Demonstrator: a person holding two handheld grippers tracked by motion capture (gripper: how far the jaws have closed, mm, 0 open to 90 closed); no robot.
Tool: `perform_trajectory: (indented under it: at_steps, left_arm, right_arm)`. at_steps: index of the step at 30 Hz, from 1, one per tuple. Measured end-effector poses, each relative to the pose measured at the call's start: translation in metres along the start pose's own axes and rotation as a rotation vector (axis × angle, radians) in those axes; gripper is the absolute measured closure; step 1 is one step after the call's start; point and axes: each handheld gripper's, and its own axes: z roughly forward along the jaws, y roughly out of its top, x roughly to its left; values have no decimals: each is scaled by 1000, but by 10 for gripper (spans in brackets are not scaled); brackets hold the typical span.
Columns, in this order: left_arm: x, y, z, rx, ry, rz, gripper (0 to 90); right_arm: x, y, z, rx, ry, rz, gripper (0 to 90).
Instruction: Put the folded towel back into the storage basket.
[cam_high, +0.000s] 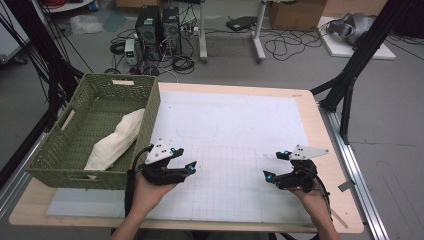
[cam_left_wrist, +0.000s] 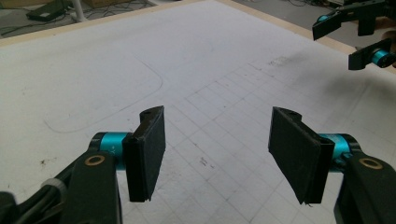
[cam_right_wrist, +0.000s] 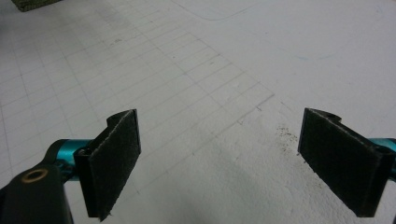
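A green woven basket (cam_high: 60, 145) stands at the table's left, with a crumpled white cloth (cam_high: 117, 140) lying inside it. Just right of the basket's near corner, my left gripper (cam_high: 185, 158) hovers over the gridded white mat (cam_high: 230, 125). In the left gripper view its jaws (cam_left_wrist: 224, 154) stand wide open with nothing between them. My right gripper (cam_high: 275, 165) is held over the mat's near right part, also open and empty (cam_right_wrist: 233, 158). The right gripper (cam_left_wrist: 355, 32) shows far off in the left gripper view. A corner of the basket (cam_right_wrist: 32, 3) peeks in at the right gripper view's top left.
The white mat covers most of the wooden table (cam_high: 320, 130). A faint curved line is drawn on the mat (cam_left_wrist: 116, 107). Beyond the table are computer towers (cam_high: 157, 27), cables on the floor, and black tripod legs (cam_high: 350, 80) at the right.
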Motion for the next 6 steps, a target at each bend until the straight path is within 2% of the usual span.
perform_trajectory:
  at_steps: [6]
  left_arm:
    - [0, -2, 0, 1, 0, 4, 364]
  right_arm:
    - [0, 0, 1, -2, 1, -5, 124]
